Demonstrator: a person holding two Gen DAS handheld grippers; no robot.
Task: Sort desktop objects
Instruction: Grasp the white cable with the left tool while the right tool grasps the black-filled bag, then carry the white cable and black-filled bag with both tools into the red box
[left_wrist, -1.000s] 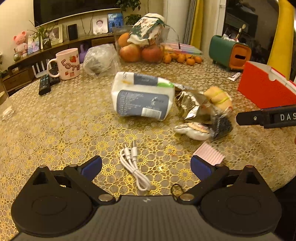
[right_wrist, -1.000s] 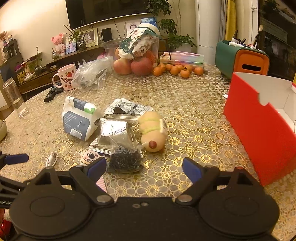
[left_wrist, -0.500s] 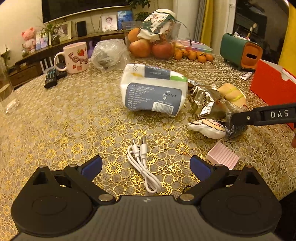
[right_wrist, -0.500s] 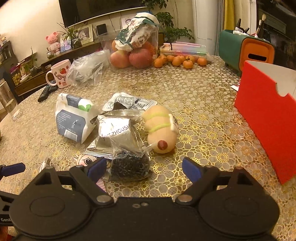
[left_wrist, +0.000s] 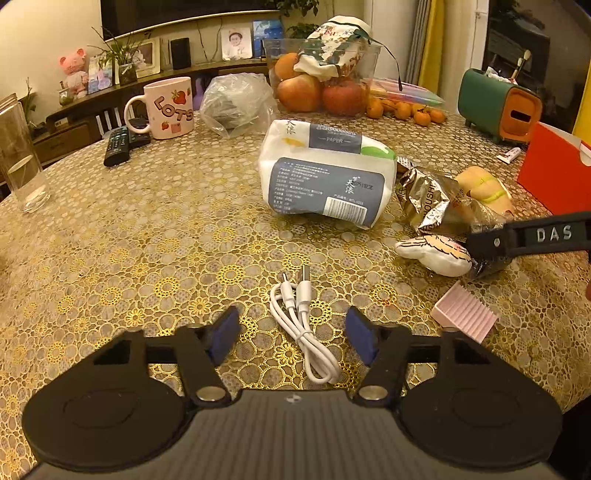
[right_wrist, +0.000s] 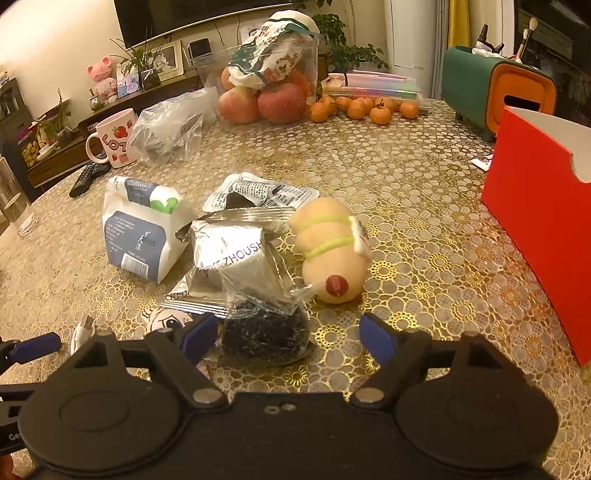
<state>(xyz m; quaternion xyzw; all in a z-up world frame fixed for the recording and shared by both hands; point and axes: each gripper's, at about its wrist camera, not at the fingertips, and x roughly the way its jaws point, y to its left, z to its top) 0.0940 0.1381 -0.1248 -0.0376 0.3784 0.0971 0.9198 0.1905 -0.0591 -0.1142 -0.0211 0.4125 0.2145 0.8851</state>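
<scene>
The left gripper (left_wrist: 291, 334) is seen at the bottom centre of its own view, jaws closing, and the white cable (left_wrist: 303, 325) is caught between them, though the blue pads are not yet touching it. The cable's long axis runs up the frame, plugs pointing away toward the tissue pack (left_wrist: 325, 177), so the pads are set across it, which is judged right for a pinch. In the right view, the right gripper (right_wrist: 286, 338) is also closing, with the clear bag of dark bits (right_wrist: 266, 328) lying between its jaws toward the left pad, no contact made. The cable is plainly the left hand's job; only its plug peeks in at the lower left of the right view. Everything is laid on a gold lace tablecloth (left_wrist: 147, 236), with a red box (right_wrist: 535, 221) at the right edge and a cluttered living room behind.
</scene>
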